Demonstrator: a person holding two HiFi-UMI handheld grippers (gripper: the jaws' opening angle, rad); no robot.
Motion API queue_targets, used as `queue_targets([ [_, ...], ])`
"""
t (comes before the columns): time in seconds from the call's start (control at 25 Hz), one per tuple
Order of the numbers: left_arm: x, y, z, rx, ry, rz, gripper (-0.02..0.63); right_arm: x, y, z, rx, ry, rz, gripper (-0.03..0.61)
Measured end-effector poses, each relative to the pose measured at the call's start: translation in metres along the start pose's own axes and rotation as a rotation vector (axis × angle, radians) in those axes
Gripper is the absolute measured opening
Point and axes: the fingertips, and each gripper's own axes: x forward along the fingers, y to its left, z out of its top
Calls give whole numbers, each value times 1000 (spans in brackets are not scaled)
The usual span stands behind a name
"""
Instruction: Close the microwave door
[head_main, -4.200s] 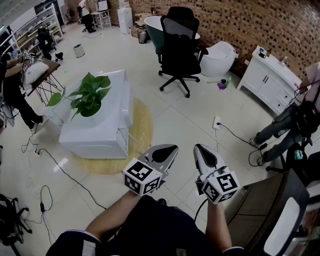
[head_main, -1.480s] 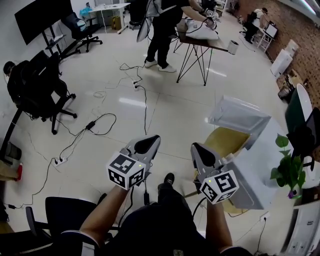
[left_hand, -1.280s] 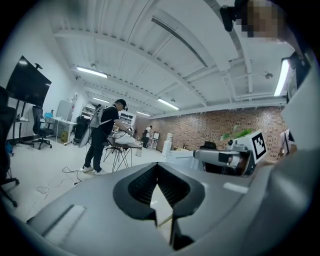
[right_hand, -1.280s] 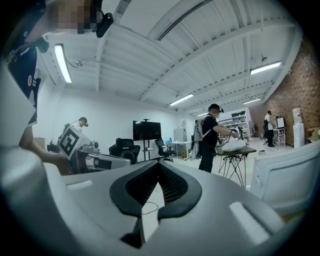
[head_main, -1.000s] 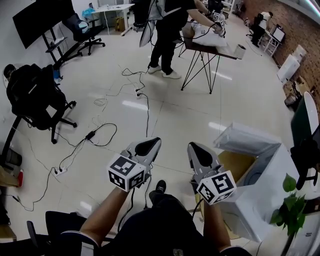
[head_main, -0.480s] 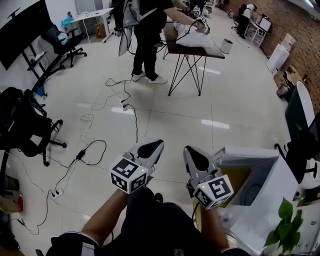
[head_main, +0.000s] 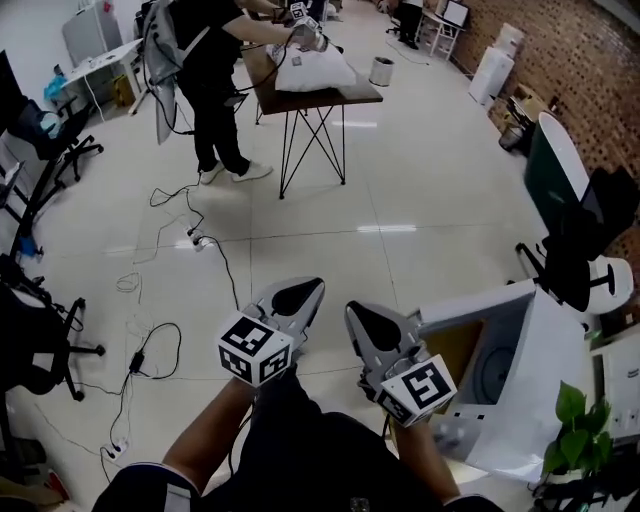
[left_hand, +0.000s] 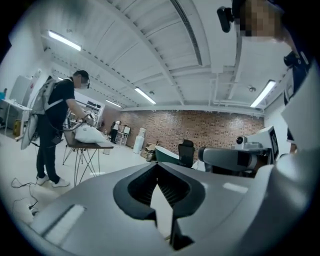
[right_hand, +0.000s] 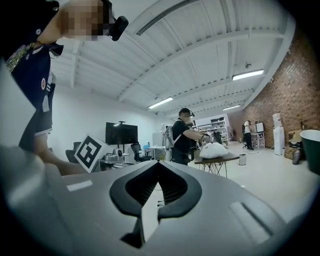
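A white microwave (head_main: 553, 395) stands low at the right of the head view. Its door (head_main: 472, 303) is swung open, and the cavity shows a round plate (head_main: 494, 376). My left gripper (head_main: 309, 288) is held in front of me, shut and empty, its jaws meeting tip to tip in the left gripper view (left_hand: 158, 175). Beside it my right gripper (head_main: 352, 311) is shut on nothing too, close to the left of the open door without touching it. Its jaws also meet in the right gripper view (right_hand: 158, 173). Both gripper views look out into the room, not at the microwave.
A person (head_main: 205, 70) works at a dark table (head_main: 315, 90) carrying a white bag, far ahead. Cables (head_main: 190, 240) trail across the floor at the left, near office chairs (head_main: 40, 345). A black chair (head_main: 580, 245) and a green plant (head_main: 575, 425) flank the microwave.
The view has swung round: the microwave with its open door has come in at the right and now lies just beside my right gripper. Both grippers stayed shut and side by side.
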Motion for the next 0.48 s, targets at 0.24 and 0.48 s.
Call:
queue_targets([
  [0.24, 77, 6, 8, 31, 51, -274, 12, 18, -54, 11, -2, -29, -219, 0],
  [0.48, 138, -41, 9, 110, 154, -652, 12, -14, -95, 26, 18, -104, -576, 2],
])
